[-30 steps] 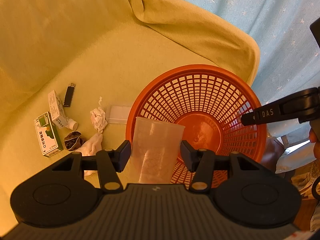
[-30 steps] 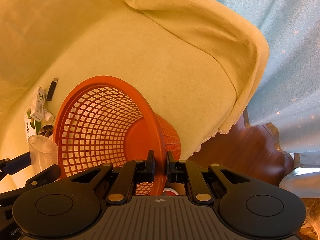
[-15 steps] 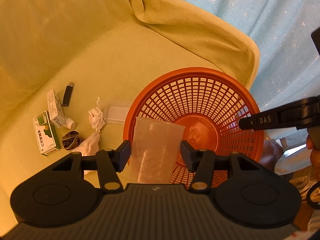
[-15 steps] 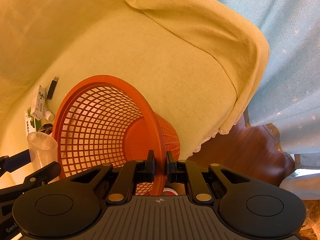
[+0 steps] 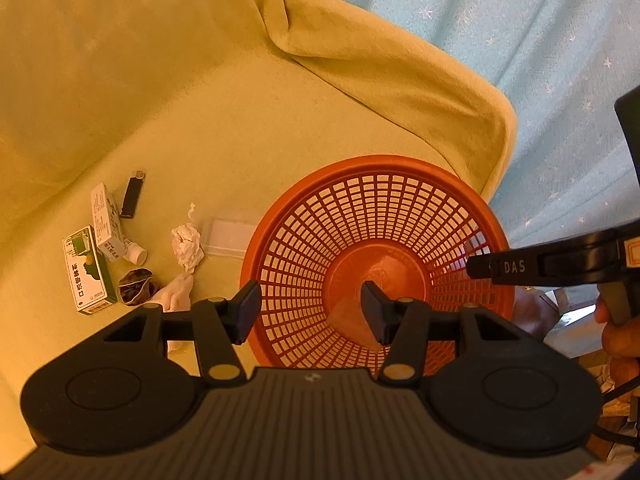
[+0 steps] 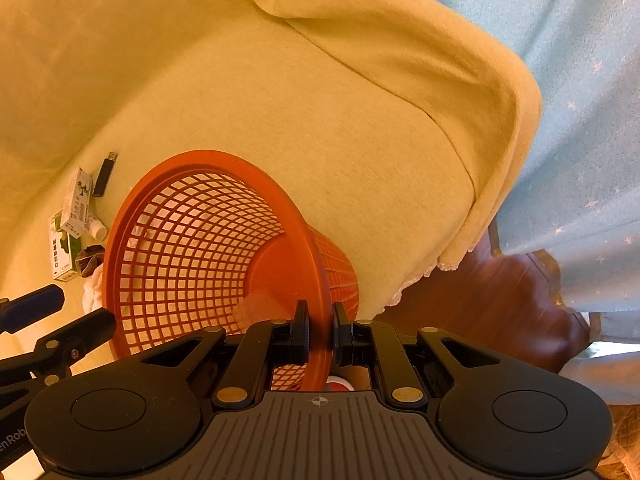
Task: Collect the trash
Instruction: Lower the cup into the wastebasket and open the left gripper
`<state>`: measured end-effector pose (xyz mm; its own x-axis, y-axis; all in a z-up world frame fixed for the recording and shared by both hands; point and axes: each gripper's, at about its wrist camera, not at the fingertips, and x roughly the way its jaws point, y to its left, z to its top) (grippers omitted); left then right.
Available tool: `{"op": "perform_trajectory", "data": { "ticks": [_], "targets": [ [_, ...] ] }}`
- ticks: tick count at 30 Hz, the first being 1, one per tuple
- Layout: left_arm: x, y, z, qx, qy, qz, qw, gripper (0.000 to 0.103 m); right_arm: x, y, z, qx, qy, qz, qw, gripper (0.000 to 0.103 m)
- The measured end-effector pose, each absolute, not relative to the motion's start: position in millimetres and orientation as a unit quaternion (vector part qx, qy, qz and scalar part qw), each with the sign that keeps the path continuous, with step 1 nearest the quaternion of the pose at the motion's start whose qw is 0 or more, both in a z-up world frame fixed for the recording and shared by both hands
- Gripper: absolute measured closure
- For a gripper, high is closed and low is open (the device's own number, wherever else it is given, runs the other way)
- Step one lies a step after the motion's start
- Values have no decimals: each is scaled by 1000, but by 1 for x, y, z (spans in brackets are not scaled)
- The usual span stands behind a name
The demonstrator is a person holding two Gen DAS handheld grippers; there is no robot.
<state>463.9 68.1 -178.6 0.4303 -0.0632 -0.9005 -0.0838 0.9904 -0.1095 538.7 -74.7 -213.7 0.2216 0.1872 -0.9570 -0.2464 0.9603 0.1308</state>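
Orange plastic basket [image 5: 420, 216], round with an open lattice wall and solid smooth floor, tipped at the edge of the sofa seat, mouth toward the left gripper. Held there by the right gripper [image 6: 320, 334], pads clamped on the basket's broad rim. A faint, blurred translucent cup [image 5: 344, 316] inside the basket near the floor; details too smeared to tell. Left gripper [image 5: 310, 312] poised over the basket mouth, fingers spread wide, nothing between them.

On the seat left of the basket: crumpled white tissue [image 5: 187, 242], clear flat plastic case [image 5: 228, 236] just beside the basket rim, soft white cloth [image 5: 174, 294], dark crinkled wrapper [image 5: 136, 286], green-and-white carton [image 5: 86, 270], smaller white carton [image 5: 106, 222] leaning across it, small white bottle cap [image 5: 138, 255], black lighter [image 5: 132, 198] a little farther back.

Beneath it all, a sofa [image 6: 280, 92] draped in fuzzy yellow-green fabric, lace-trimmed at the hem. Pale blue curtain [image 5: 520, 40] with small stars behind. Glossy dark wood floor [image 6: 480, 304] below.
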Motion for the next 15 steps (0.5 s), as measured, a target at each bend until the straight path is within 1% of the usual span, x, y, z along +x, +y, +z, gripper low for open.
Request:
{"op": "perform_trajectory", "data": {
  "ticks": [9,15],
  "targets": [
    [458,73,-172,-72,531,27,844,53,540,-75,-212,-25,607,150,780,96],
    [430,95,-164,-78,519,61,849,53,538,-78,-212,-21,606,151,780,96]
  ]
}}
